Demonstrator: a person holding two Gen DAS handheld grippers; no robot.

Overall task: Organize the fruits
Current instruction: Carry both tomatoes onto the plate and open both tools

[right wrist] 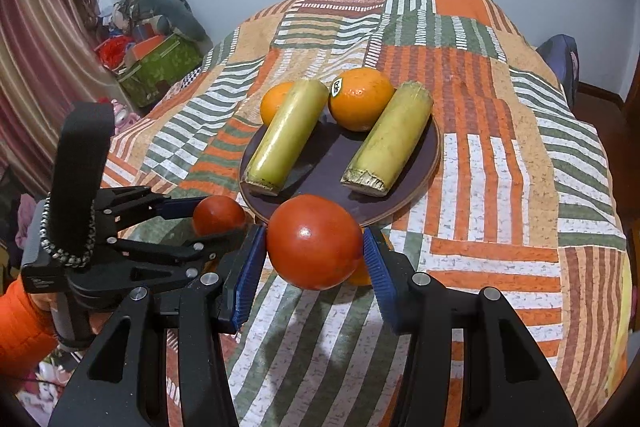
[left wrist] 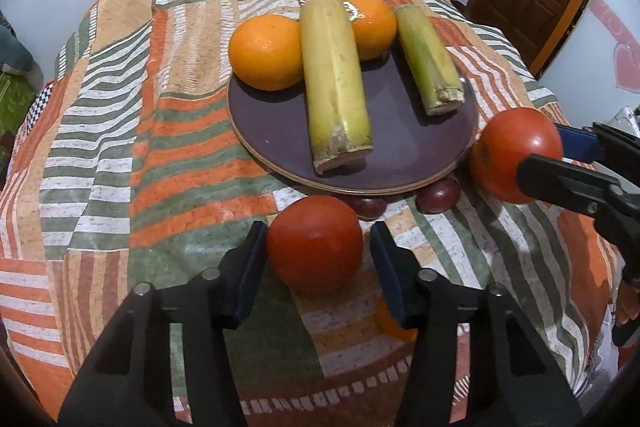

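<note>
Blue-padded left claw [left wrist: 319, 233] flanks a round red tomato [left wrist: 315, 243] resting on the striped patchwork tablecloth [left wrist: 120, 147]. One pad touches the tomato and the other shows a sliver of gap, so I cannot tell whether the tomato is truly pinched. The right claw [right wrist: 313, 233] is pinching a second red tomato [right wrist: 314, 241], lifted clear of the cloth just short of the near rim of the dark purple round plate [right wrist: 432, 163].

On that plate lie two yellow-green cut cane stalks [right wrist: 286, 139] side by side, with two oranges [right wrist: 360, 99] behind them.

Only the left wrist view shows two small dark red fruits [left wrist: 438, 195] tucked against the plate's near rim. Only the right wrist view shows the left claw's black handle [right wrist: 82, 171] and an orange sleeve [right wrist: 20, 327].
</note>
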